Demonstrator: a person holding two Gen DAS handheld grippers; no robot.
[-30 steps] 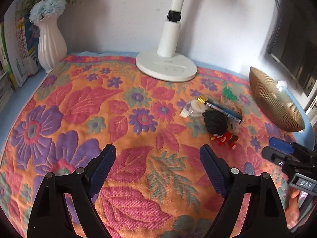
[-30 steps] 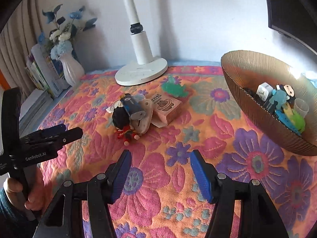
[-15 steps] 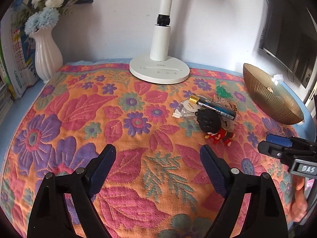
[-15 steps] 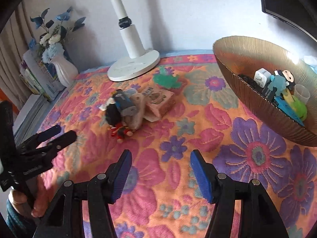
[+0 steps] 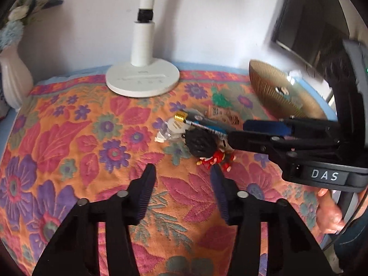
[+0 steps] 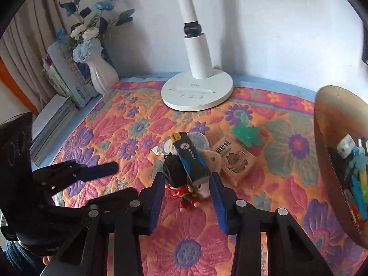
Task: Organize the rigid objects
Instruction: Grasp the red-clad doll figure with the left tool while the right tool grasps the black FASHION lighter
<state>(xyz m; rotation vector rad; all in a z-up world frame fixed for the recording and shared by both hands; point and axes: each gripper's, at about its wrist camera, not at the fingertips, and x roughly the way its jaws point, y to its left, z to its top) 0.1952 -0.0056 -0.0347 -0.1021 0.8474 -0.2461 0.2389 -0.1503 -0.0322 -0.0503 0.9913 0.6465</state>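
right gripper (image 6: 187,181) jaws apart, straddling the pile mid-cloth: black-haired toy figure in red (image 6: 179,184) sits between the fingers, with the blue-and-black stick with gold connector (image 6: 189,158) lying tilted across its head; can't tell if the pads touch either one. left gripper (image 5: 181,177) also spread wide, nothing between the fingers, hovering over the floral tablecloth (image 5: 69,138) just short of the same figure (image 5: 204,145). rest of pile: clear round lid (image 6: 197,139) and crumpled wrapper (image 6: 158,149) behind the stick, stamped wooden block (image 6: 234,158) just to the right, green rubbery figure (image 6: 247,134) beyond that. gold ribbed bowl (image 6: 331,119) at the right edge of the cloth, already holding small toys and a white cube. white lamp base (image 6: 197,92) at the back, white vase with blue flowers (image 6: 101,73) and books back left
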